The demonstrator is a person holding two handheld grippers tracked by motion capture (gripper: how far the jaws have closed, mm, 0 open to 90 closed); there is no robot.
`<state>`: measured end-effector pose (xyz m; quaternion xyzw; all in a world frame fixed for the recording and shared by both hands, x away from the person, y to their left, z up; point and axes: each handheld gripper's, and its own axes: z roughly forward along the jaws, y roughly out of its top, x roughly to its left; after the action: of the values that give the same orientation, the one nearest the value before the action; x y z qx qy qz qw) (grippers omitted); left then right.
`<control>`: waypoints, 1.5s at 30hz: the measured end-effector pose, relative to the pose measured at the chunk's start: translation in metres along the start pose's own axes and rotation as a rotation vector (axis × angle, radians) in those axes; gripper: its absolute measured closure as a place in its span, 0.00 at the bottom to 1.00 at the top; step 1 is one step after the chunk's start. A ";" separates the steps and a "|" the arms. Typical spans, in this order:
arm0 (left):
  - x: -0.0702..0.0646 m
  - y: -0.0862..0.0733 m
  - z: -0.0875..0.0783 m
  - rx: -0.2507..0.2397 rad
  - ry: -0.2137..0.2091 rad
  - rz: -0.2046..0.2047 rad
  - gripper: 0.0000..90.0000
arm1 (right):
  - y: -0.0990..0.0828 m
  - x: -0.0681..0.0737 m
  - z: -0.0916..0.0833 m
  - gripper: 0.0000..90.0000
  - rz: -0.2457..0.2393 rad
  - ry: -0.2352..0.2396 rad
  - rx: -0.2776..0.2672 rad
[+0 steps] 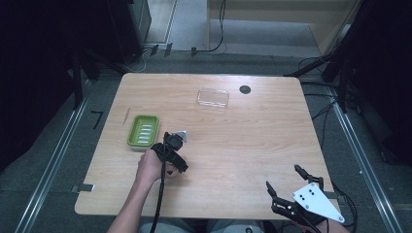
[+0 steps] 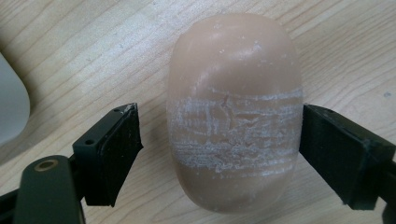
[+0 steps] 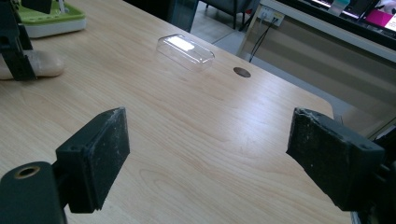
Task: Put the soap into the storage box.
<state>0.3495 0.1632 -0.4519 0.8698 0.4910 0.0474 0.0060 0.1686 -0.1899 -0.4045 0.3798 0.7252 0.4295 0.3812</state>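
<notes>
Tan soap bar between parted left tongs, right tongs wide open over bare tabletop

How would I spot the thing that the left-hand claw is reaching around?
Start at the wooden table and find the green soap dish near its left edge. Just beside the dish, between the jaws of the left gripper, lies a bar of soap. It is a smooth, rounded, pinkish-beige oval with whitish scuffed streaks across its middle.

Left gripper pointing down, jaws part-closed, one pad touching; right gripper low, jaws wide apart.
</notes>
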 end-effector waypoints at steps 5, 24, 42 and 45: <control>-0.001 0.000 0.003 0.009 0.007 -0.005 0.18 | 0.000 0.000 0.000 0.15 0.000 0.000 0.000; -0.005 -0.001 0.002 -0.019 -0.014 0.002 0.36 | 0.000 0.000 0.000 0.15 0.001 -0.001 -0.001; -0.008 -0.002 -0.002 -0.029 -0.022 0.042 0.37 | 0.000 -0.001 0.000 0.15 0.002 -0.002 -0.003; -0.007 -0.003 -0.004 -0.033 -0.025 0.044 0.37 | 0.000 -0.001 -0.001 0.15 0.005 -0.002 -0.003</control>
<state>0.3426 0.1583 -0.4485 0.8807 0.4708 0.0446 0.0254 0.1684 -0.1909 -0.4043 0.3817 0.7231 0.4313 0.3814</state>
